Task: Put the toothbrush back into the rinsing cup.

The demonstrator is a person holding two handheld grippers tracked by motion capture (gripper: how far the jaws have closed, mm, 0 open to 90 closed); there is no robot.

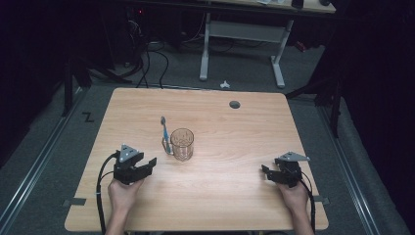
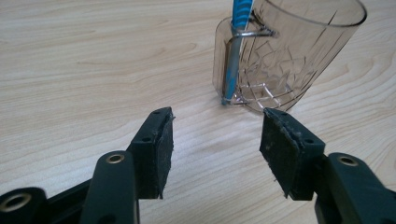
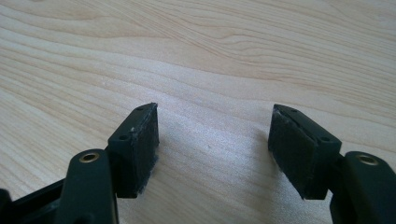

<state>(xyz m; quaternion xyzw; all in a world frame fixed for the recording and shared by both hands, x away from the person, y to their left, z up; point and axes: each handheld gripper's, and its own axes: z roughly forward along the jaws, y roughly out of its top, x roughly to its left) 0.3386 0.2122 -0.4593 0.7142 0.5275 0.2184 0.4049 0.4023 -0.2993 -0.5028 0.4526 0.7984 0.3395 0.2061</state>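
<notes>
While we hold our left hand-held gripper (image 1: 147, 165) wide open at the lower left of the frame, the see-through cup (image 1: 182, 144) stands near it, mid-frame on the worktop (image 1: 235, 196). A blue toothbrush (image 1: 165, 134) leans against the cup's side. Our right hand-held gripper (image 1: 265, 172) is open too, lower right.

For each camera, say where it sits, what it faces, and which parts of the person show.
High view: above the person's side, facing down on the wooden table; forearms, left gripper, right gripper.
Left gripper view: on that gripper, facing the clear cup and blue toothbrush; open jaws.
Right gripper view: faces bare tabletop; open jaws.
Shared: cup and toothbrush, high and left views.
</notes>
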